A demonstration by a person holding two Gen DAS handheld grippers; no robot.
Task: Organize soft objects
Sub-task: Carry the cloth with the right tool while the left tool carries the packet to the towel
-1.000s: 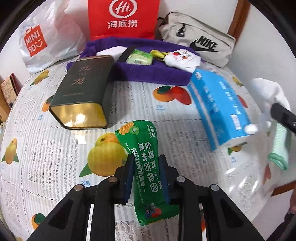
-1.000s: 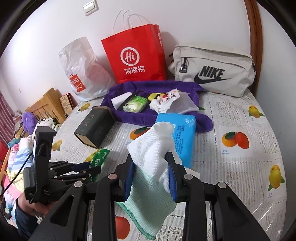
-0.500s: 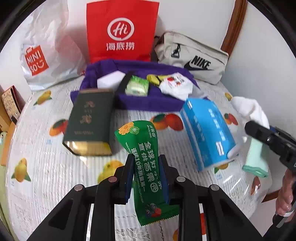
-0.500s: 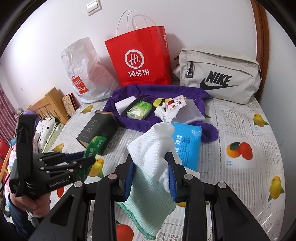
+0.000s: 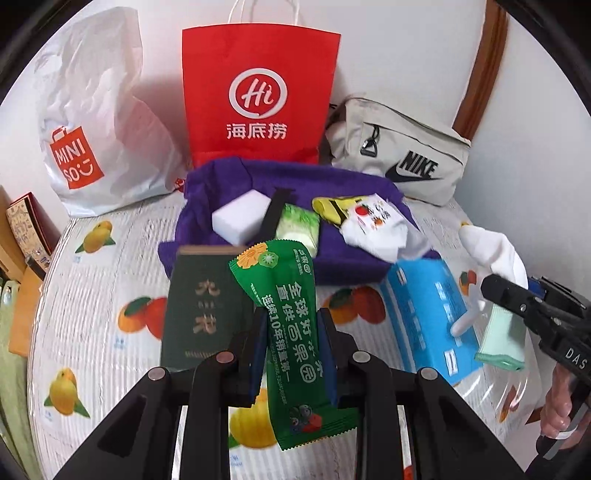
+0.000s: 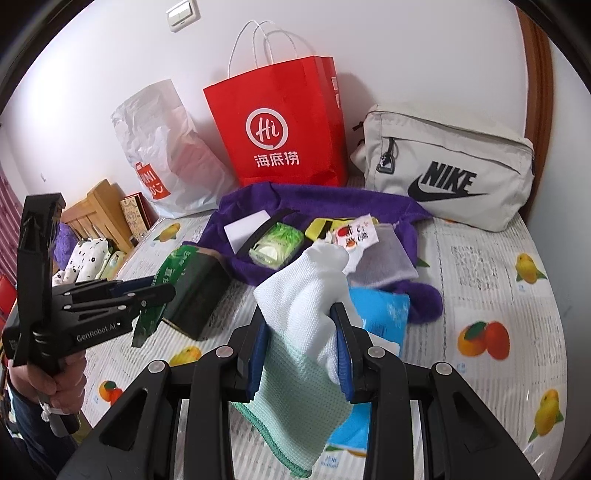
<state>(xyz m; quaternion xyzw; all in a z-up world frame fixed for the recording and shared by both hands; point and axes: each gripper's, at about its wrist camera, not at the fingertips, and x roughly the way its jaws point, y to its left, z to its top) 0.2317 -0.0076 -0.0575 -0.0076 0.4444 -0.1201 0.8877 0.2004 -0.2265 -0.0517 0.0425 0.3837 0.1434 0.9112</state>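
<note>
Green snack packet (image 5: 295, 332) stands lengthwise in left tongs (image 5: 291, 350), top tilted away.

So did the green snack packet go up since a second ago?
Yes. The green snack packet, clamped in the left gripper, lifted off the table; its top now overlaps the purple cloth, not the tablecloth.

Home room, likely a bedroom. My table (image 6: 517, 295) wears a fruit-print plastic cloth against a white wall with a light switch (image 6: 183, 14). Shopping bags: red paper bag (image 6: 280, 125), white Miniso bag (image 5: 92, 122). Wooden bed frame (image 6: 99, 206) and patterned bedding (image 6: 88, 254) to my left.
</note>
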